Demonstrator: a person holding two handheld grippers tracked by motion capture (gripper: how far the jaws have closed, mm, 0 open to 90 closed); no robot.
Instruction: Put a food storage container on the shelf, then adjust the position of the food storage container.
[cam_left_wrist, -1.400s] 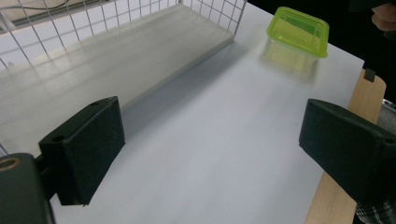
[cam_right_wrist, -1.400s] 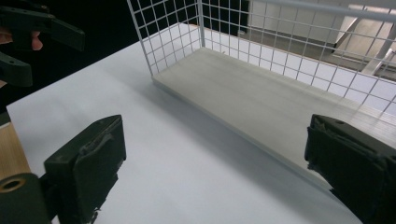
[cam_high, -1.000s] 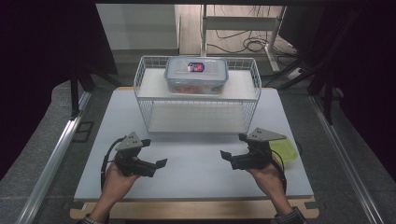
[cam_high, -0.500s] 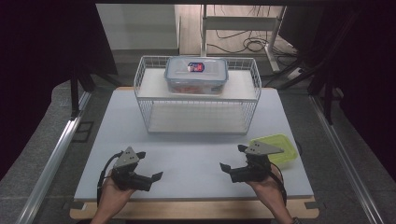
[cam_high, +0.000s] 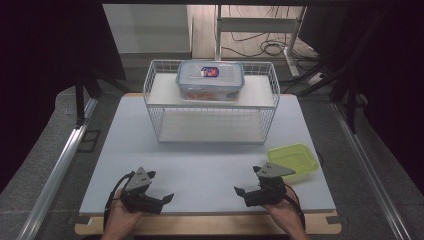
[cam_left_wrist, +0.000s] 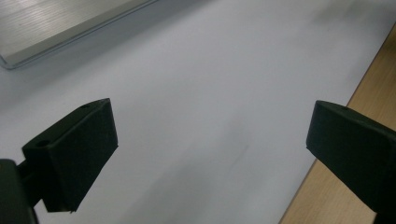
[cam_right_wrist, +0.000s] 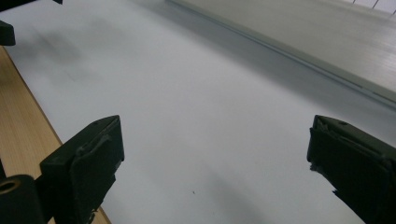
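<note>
On the top shelf of a white wire rack (cam_high: 212, 131) at the back middle of the table sits a clear lidded food box (cam_high: 210, 80) with orange contents. A yellow-green shallow container (cam_high: 294, 159) lies at the right. My left gripper (cam_high: 168, 198) rests low near the front left edge, open and holding nothing. My right gripper (cam_high: 239, 192) sits near the front right edge beside the green container, also open with nothing in it. In the left gripper view the left gripper (cam_left_wrist: 212, 126) looks over bare white table. The right gripper (cam_right_wrist: 215, 140) does the same in its own view.
The white tabletop (cam_high: 200, 165) lies on a wooden board whose edge (cam_high: 210, 225) runs along the front. Metal rails flank the table left (cam_high: 60, 165) and right. Cables lie on the floor behind.
Both grippers have drawn back toward the front edge of the table and sunk lower. The right one has moved off the green container, which now shows in full.
</note>
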